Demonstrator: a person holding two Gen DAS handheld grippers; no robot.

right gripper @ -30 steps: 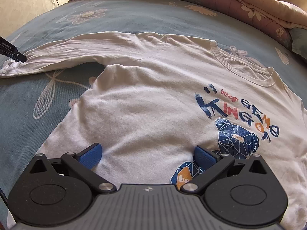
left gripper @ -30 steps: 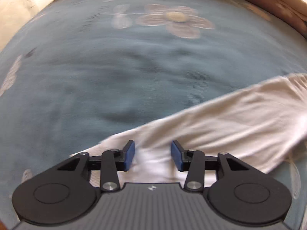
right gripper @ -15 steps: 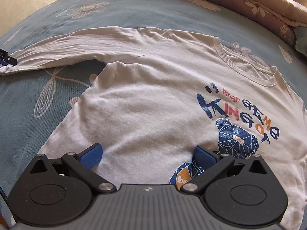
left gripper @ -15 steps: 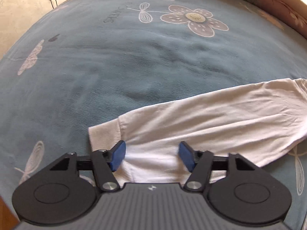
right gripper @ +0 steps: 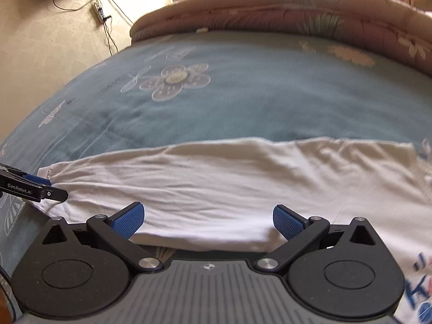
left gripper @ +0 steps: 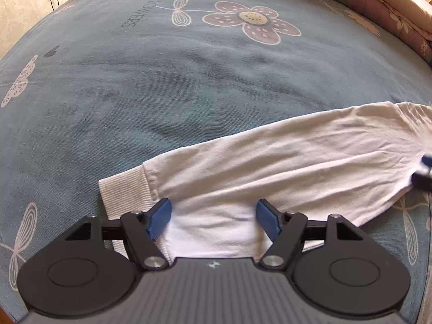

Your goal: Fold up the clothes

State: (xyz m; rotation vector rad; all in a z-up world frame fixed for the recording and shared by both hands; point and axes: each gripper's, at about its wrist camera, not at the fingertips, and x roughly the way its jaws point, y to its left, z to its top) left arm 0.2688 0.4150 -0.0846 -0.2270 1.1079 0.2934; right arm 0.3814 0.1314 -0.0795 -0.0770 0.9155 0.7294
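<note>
Work surface: blue-grey bed sheet printed with pale flowers and dragonflies [left gripper: 189, 86], bounded on the far side by a rolled pink floral quilt [right gripper: 270, 8]. Task item: white long-sleeved knit shirt with a blue and orange chest print [right gripper: 364, 210], lying front up on the sheet, body to the right. No fold visible in the parts in view. Long white sleeve [left gripper: 283, 156] stretched out flat to the left, wrinkled along its length, ending in a ribbed white cuff [left gripper: 124, 189] at the far-left end. Left gripper [left gripper: 213, 218] low over the sleeve just right of the cuff, blue pads spread wide, cloth lying between them but not pinched. Right gripper [right gripper: 208, 221] over the near edge of the same sleeve toward the shoulder end, blue pads likewise spread wide, nothing pinched. Handling, by judgement: expect light, thin, limp fabric with no stiffness, apt to sag between two hold points and to drag wrinkles along the sheet; low slip risk against the textured pads; not fragile, though stretchable if pulled hard. Recommended hold points: the cuff seam, where the doubled ribbing gives the thickest and firmest bite, and the lower sleeve edge near the armpit. Pinch both layers together, close fully, and lift just clear of the sheet before carrying across. Keep the two holds level to limit twisting.
</note>
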